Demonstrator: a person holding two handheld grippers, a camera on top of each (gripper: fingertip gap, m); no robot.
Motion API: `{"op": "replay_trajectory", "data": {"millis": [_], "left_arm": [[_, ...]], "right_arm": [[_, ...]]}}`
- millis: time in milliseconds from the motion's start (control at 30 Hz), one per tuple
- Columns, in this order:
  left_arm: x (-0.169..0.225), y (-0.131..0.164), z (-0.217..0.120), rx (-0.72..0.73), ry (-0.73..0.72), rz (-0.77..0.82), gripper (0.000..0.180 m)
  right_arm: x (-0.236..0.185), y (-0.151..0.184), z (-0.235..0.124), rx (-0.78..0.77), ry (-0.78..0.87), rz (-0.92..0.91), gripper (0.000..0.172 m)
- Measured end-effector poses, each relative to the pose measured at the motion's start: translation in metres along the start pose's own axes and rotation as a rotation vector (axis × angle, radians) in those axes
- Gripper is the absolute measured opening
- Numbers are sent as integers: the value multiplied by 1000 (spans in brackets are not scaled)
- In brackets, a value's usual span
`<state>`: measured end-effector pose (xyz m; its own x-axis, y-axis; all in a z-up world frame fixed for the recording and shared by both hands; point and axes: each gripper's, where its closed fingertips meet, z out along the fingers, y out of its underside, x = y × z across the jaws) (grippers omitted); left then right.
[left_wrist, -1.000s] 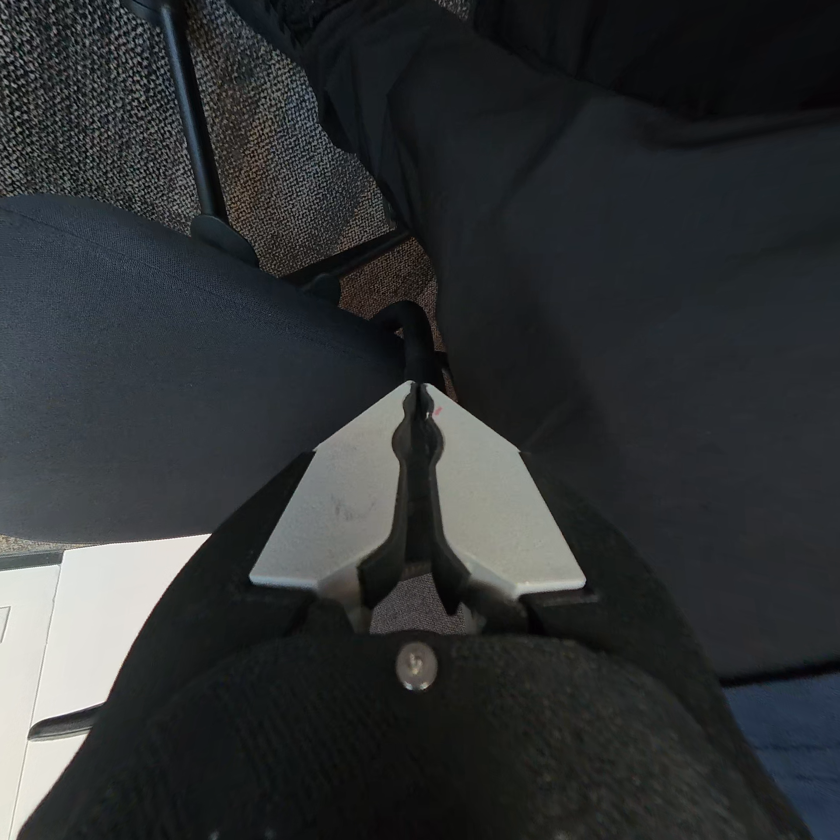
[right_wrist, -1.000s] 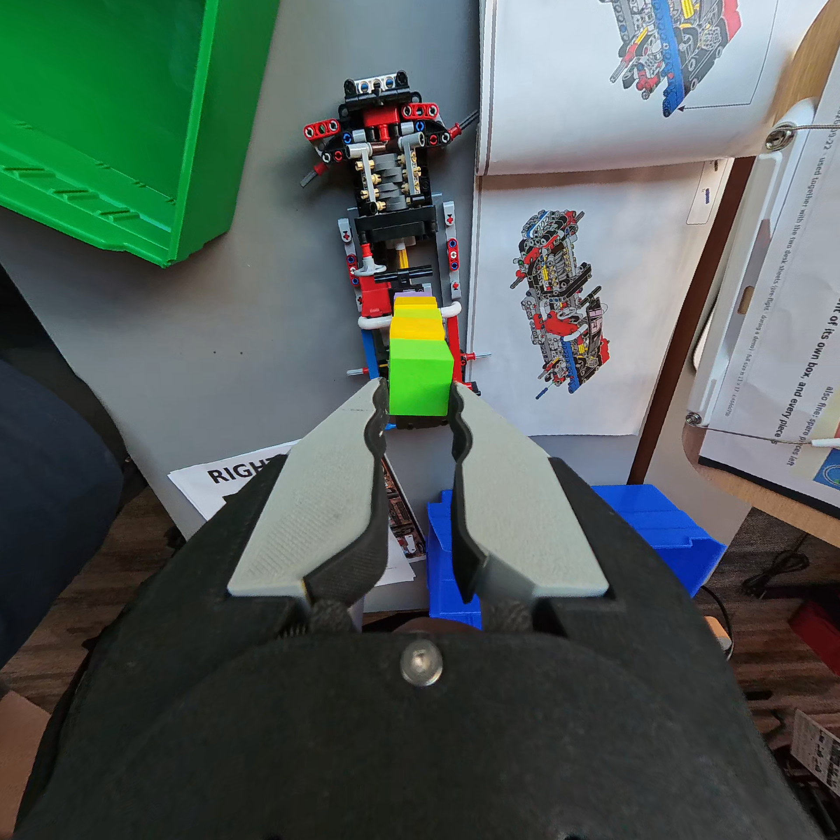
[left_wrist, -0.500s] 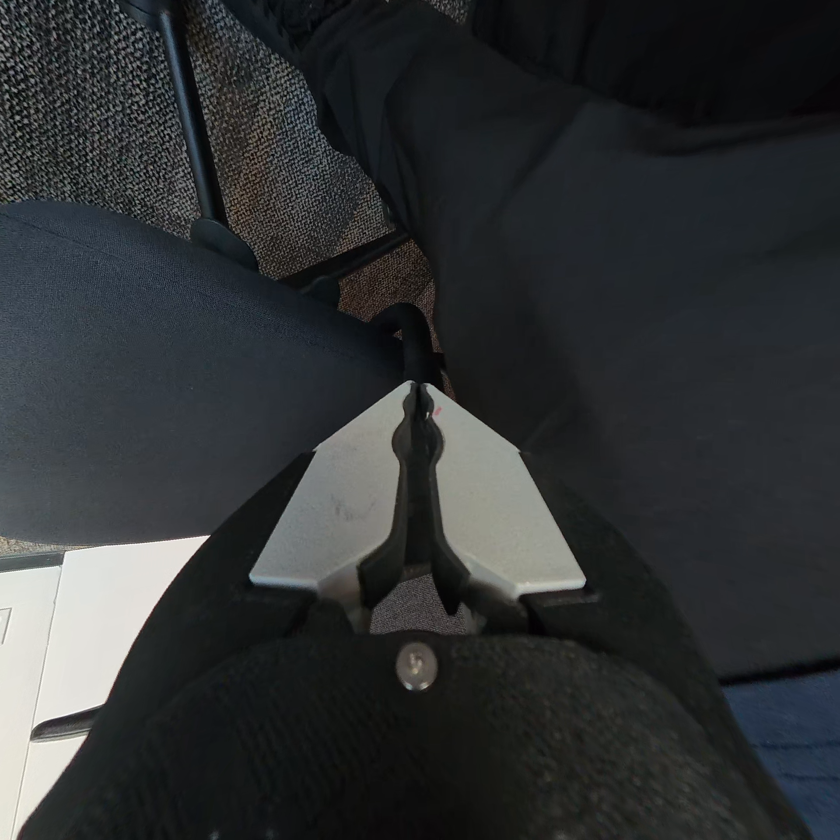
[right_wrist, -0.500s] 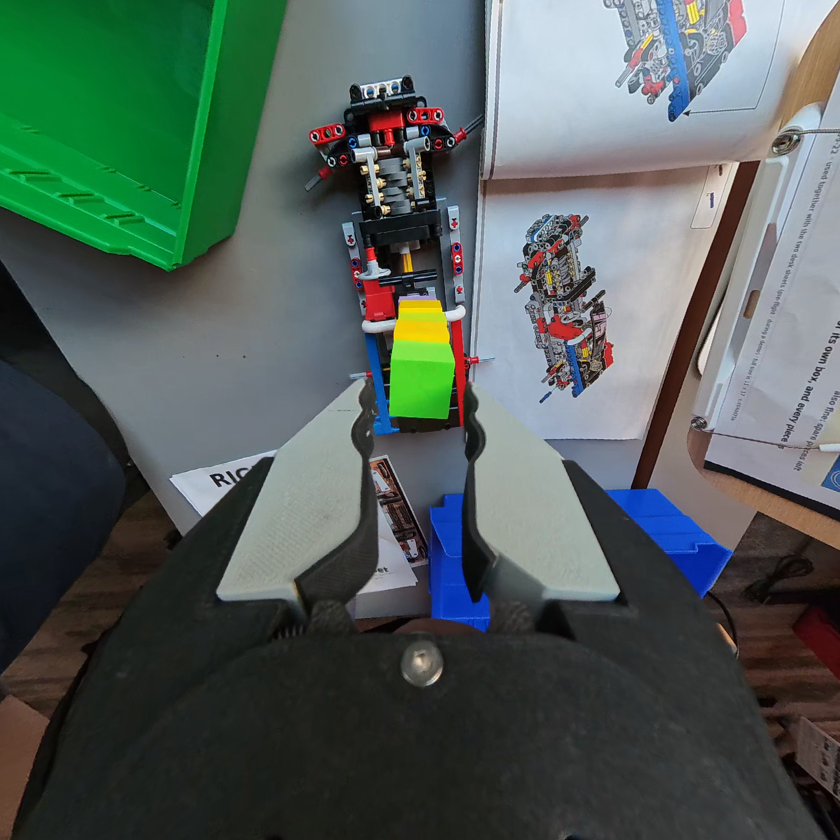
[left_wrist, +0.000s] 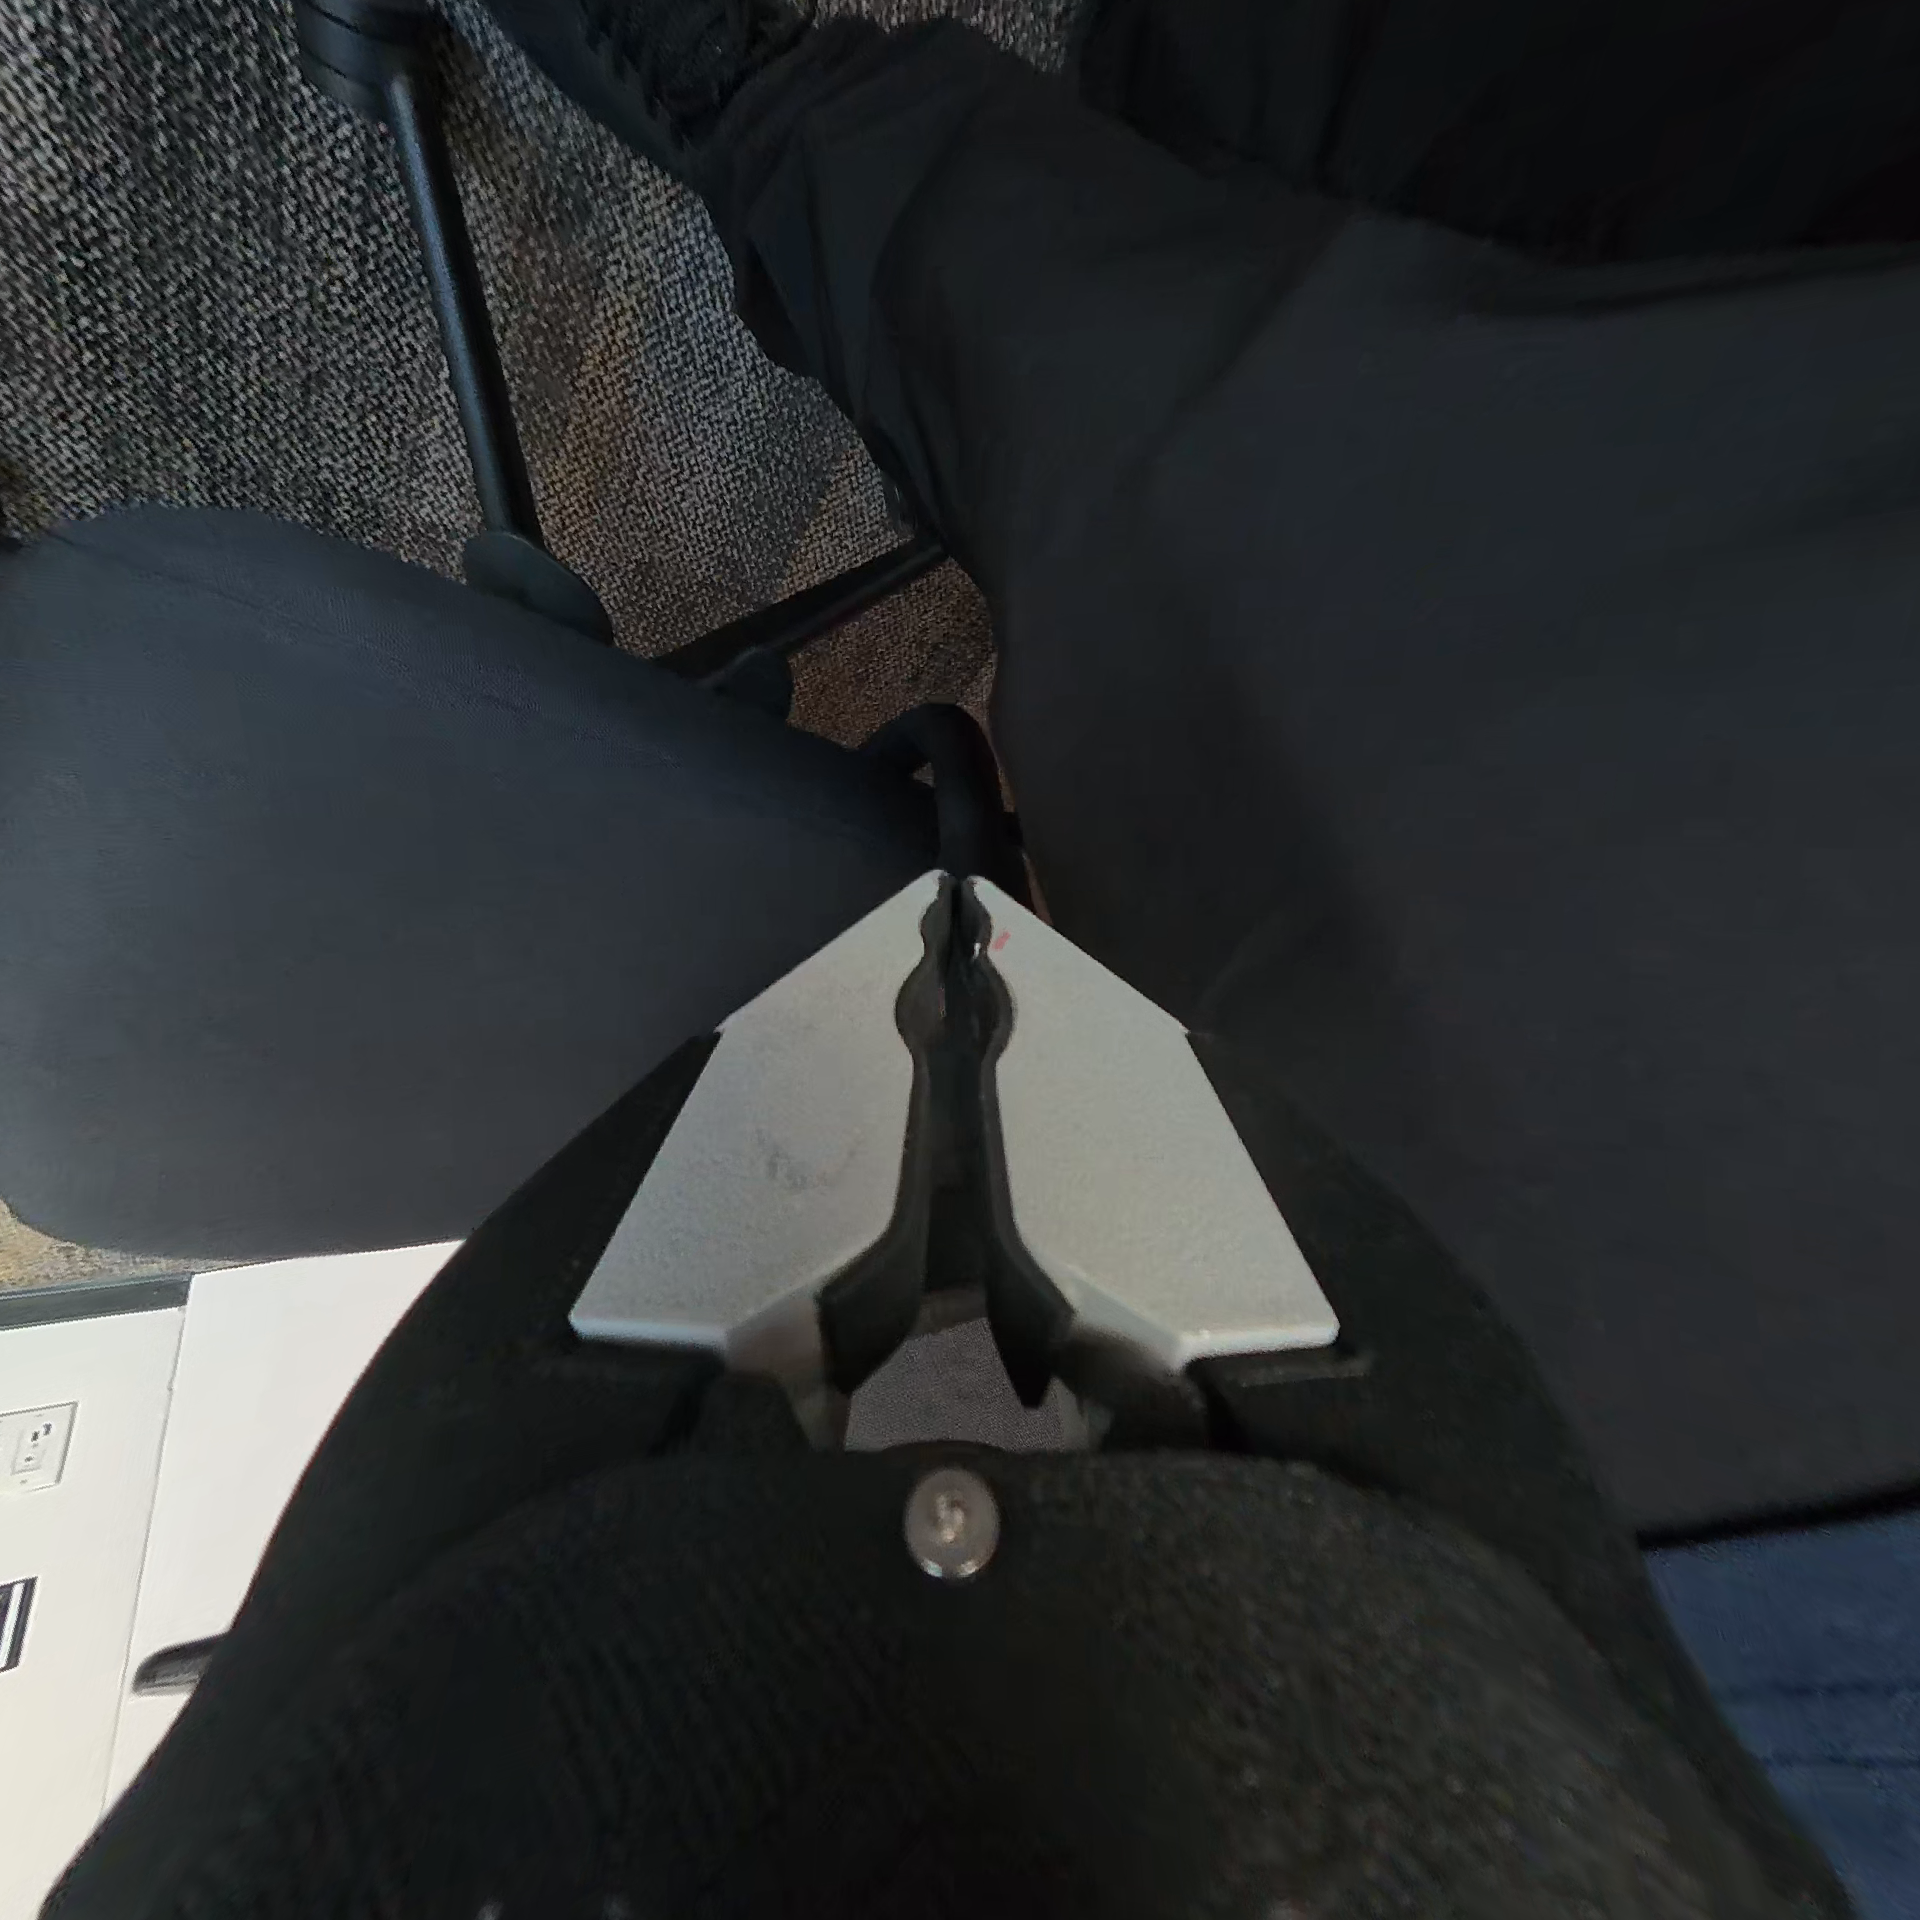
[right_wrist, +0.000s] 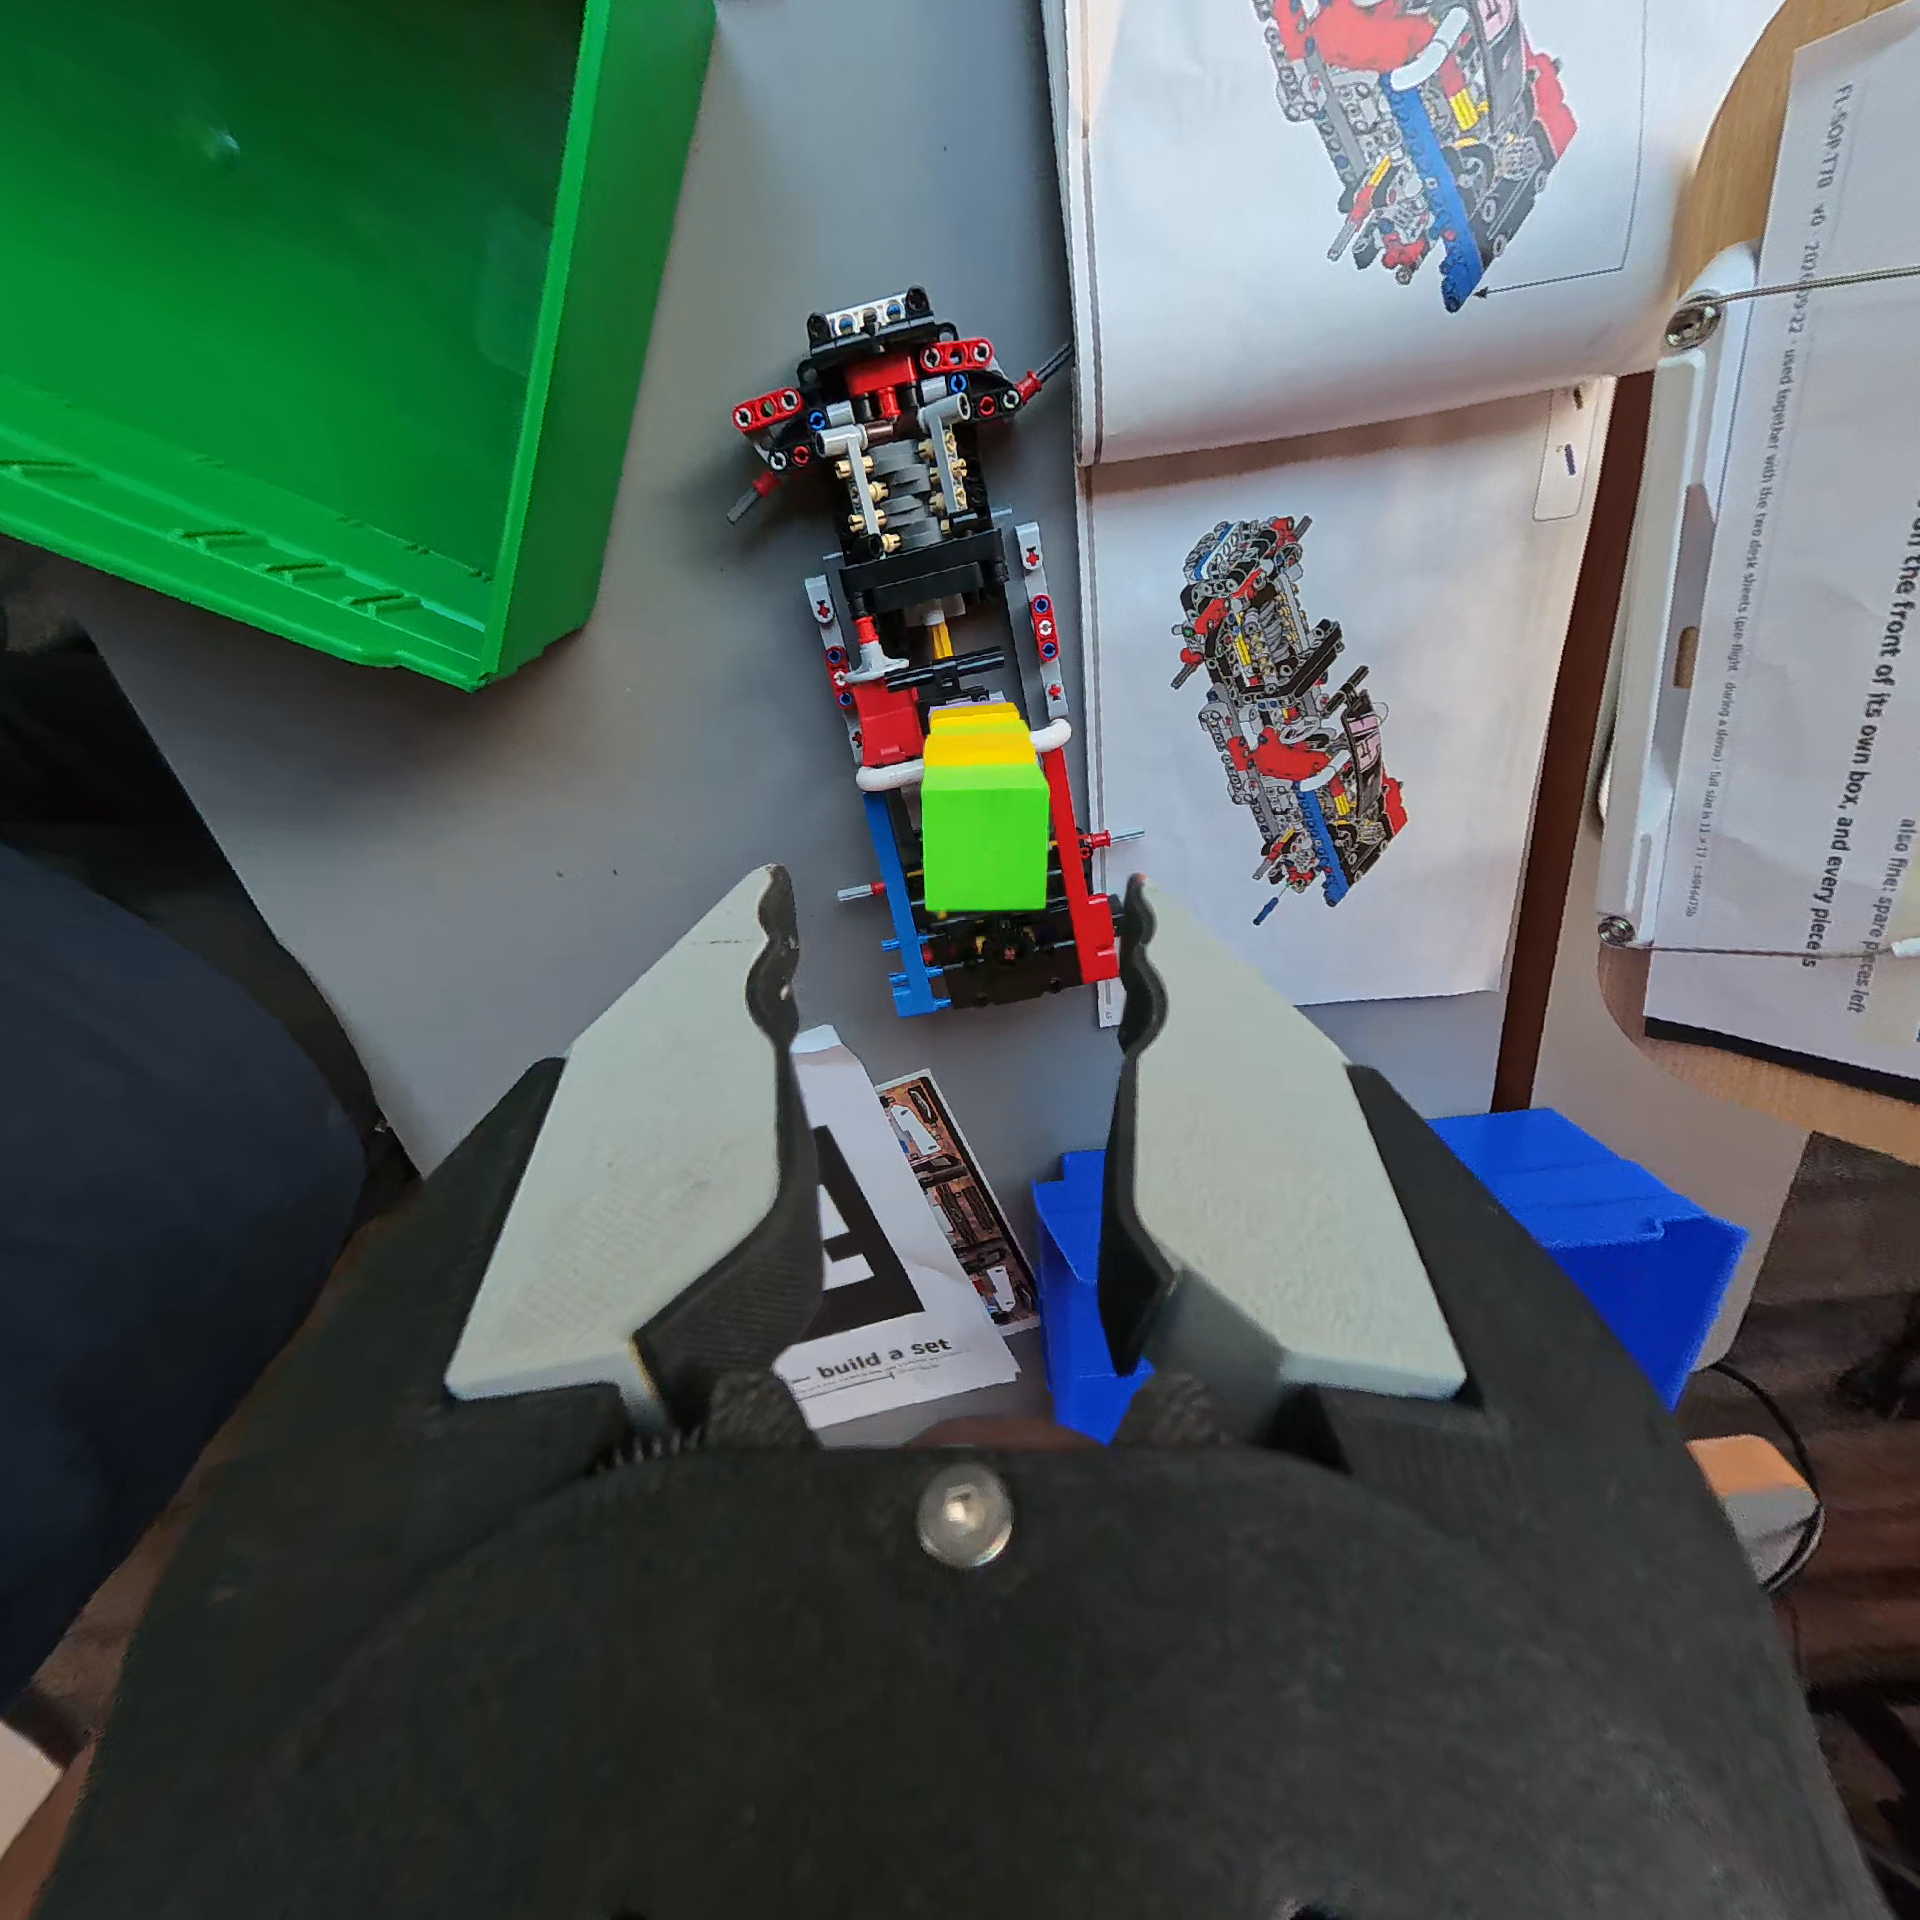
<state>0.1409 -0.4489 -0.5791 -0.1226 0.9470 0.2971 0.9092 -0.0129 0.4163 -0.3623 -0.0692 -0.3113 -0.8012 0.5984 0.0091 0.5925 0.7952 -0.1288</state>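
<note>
A brick-built chassis (right_wrist: 935, 623) in black, red, blue and grey lies on the grey table (right_wrist: 468, 831). A bright green block (right_wrist: 982, 844) stands on its near end, with yellow blocks (right_wrist: 977, 732) stacked behind it. My right gripper (right_wrist: 956, 904) is open just in front of the green block, its fingers (right_wrist: 774, 935) spread wider than the chassis and touching nothing. My left gripper (left_wrist: 956, 883) is shut with nothing between its pads and points down at a dark chair seat (left_wrist: 364, 883) and a person's dark trouser leg (left_wrist: 1403, 727).
A green bin (right_wrist: 291, 312) stands at the upper left. An open instruction booklet (right_wrist: 1299, 520) lies right of the chassis. A blue box (right_wrist: 1558, 1226) and a printed leaflet (right_wrist: 894, 1247) sit near the table's front edge. Speckled carpet (left_wrist: 208, 312) and a white cabinet (left_wrist: 104, 1455) show below. Tip to tip, the grippers are about 70 cm apart.
My right gripper opened off the green block and drew back; the block stays on the chassis. The left gripper has not moved.
</note>
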Motion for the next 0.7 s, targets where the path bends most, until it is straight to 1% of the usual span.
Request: {"op": "replay_trajectory", "data": {"millis": [133, 267, 400, 467, 567, 633, 700], "left_arm": [[-9, -4, -7, 9, -2, 25, 0], [-27, -5, -13, -4, -10, 62, 0], [-49, -13, -18, -17, -25, 109, 0], [-58, -20, -19, -22, -27, 131, 0], [-66, -33, -18, -26, -17, 171, 0], [-70, -40, -16, -40, -11, 205, 0], [-74, -45, -13, -62, -11, 244, 0]], "right_arm": [[0, 1, -17, 56, 17, 65, 66], [0, 8, -43, 140, 64, 145, 67], [-4, 33, -59, 260, 119, 279, 63], [-10, 56, -55, 292, 131, 380, 61], [-34, 94, -42, 328, 103, 560, 60], [-54, 117, -28, 348, 70, 690, 55], [-77, 142, -6, 338, 23, 809, 50]]}}
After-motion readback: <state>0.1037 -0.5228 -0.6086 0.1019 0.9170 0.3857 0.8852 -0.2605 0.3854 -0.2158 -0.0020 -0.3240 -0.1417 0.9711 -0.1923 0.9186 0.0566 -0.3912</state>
